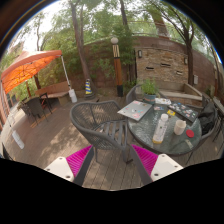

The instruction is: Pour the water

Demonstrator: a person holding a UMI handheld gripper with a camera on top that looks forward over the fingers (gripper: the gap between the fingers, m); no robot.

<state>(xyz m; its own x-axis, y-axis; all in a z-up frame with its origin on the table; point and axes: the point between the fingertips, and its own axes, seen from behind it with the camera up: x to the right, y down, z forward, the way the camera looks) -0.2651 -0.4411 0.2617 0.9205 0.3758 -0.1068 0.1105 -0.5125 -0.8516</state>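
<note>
Gripper view looks out over a patio, with the gripper (112,158) low in front. Its two fingers stand wide apart and hold nothing; the left pad (79,158) and right pad (146,157) show magenta on their inner faces. Between the fingers, and just ahead of them, is a dark wicker chair (101,124), its seat and rounded back standing in the way of the table (150,130) beyond.

That round glass table stands past the right finger. On it is a clear bottle (161,127), upright, near the table's middle. Just beside it to the right is a small cup (180,126), and further right a second pale cup (190,135). A flat white sheet (134,109) lies on the far side of the table. More dark chairs stand around it.

Far off past the left finger is an orange umbrella (30,68) over another set of table and chairs. A post with a lamp (117,62) rises at the back, in front of a stone wall (160,65) and trees. The ground is tan paving.
</note>
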